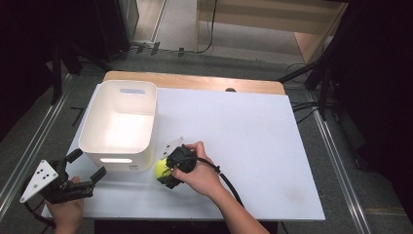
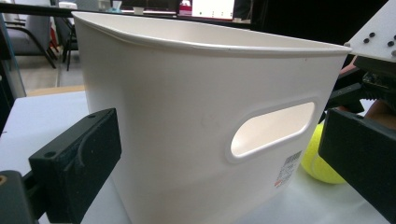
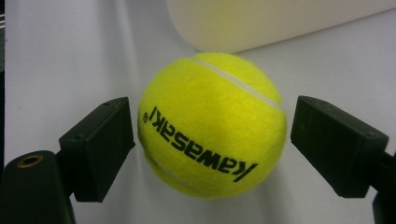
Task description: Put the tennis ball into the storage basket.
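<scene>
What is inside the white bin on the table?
The white bin looks empty: the high view shows its bare, bright floor. The near inside wall is hidden by its rim. The tennis ball lies outside, on the table.

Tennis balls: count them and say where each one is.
1. The yellow felt tennis ball lies on the white table beside the white plastic bin, between the right gripper's fingers. The bin's inside looks empty.

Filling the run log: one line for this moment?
right tool: open around tennis ball | left tool: open, idle | bin: beside ball

Black claws [image 1: 171, 171], dotted grey plates, black cable.
</scene>
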{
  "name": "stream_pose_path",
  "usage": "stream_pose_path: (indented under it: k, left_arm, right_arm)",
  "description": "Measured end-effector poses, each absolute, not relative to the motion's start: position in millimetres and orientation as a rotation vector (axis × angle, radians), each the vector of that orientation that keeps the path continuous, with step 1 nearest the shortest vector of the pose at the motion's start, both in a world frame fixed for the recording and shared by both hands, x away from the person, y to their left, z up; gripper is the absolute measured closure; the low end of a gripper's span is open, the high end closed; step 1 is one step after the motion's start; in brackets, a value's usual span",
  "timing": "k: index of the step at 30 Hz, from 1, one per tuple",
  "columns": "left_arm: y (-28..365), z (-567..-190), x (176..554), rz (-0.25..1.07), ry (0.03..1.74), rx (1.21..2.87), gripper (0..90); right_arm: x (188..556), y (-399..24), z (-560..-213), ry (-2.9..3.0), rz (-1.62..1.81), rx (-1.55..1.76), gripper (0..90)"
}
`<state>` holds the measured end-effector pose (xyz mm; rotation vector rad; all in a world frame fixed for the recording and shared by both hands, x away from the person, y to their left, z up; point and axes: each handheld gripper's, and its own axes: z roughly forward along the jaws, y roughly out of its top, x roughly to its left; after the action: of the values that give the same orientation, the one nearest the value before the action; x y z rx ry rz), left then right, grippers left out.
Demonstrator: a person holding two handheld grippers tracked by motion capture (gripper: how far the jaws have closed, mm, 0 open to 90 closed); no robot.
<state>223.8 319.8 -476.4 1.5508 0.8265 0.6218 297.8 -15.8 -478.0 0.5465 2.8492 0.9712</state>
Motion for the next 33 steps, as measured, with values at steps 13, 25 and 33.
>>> stream_pose_path:
  k: [13,25,33]
  left_arm:
    - [320.4,-476.4,223.9,0.623,0.828,1.552,0.0]
    - [320.4,-476.3,223.8,0.624,0.828,1.552,0.0]
    - [320.5,-476.3,223.8,0.623,0.828,1.551,0.0]
  right_arm:
    - [298.0,-11.4,-480.5,2.853,0.953,0.535,19.9]
    - [298.9,-10.2,-482.3,2.854,0.948,0.555,20.9]
    - [297.9,-6.1,-484.8,2.855,0.933,0.542,21.7]
